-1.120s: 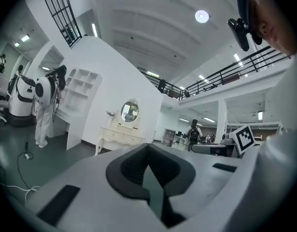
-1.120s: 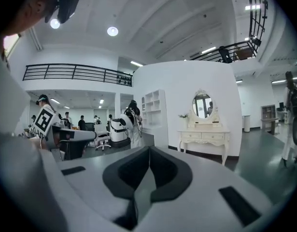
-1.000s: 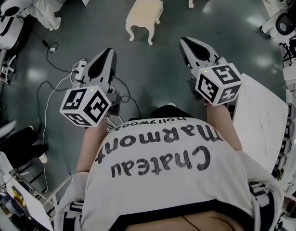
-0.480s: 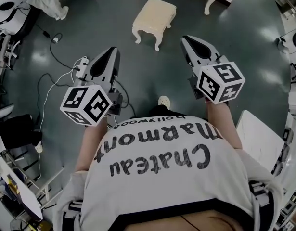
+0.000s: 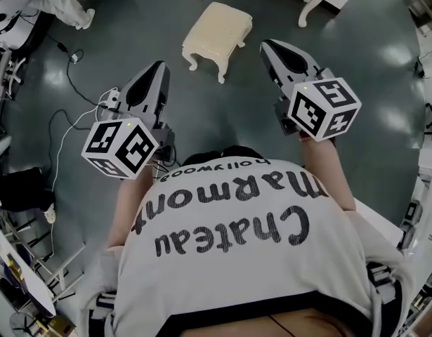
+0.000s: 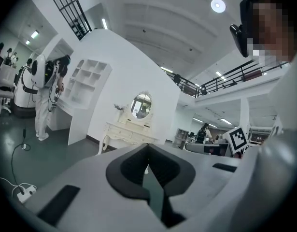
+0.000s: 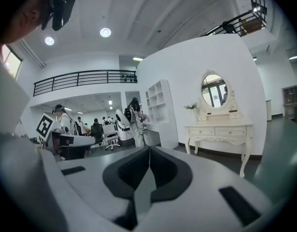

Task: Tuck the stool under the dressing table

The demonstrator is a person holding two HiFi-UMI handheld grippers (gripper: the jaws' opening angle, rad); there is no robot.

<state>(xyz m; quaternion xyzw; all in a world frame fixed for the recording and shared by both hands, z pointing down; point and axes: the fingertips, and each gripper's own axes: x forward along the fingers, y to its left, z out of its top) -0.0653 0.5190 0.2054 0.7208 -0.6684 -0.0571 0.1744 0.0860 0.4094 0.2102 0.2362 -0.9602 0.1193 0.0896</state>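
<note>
While both forearms are reaching forward from the torso, the left gripper point(image 5: 157, 69) is pointing nearly level, its jaws pressed together on nothing. Ahead, between the two grippers and touching neither, the stool point(image 5: 217, 28) is standing on the floor point(image 5: 131, 27). The right gripper point(image 5: 268, 48) is pointing likewise, jaws closed and empty, facing the dressing table point(image 7: 220, 129).

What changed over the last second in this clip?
The person walked forward, so the stool sits nearer the grippers in the head view. The left gripper and right gripper stayed shut and empty, held out ahead. The stool stayed untouched.
</note>
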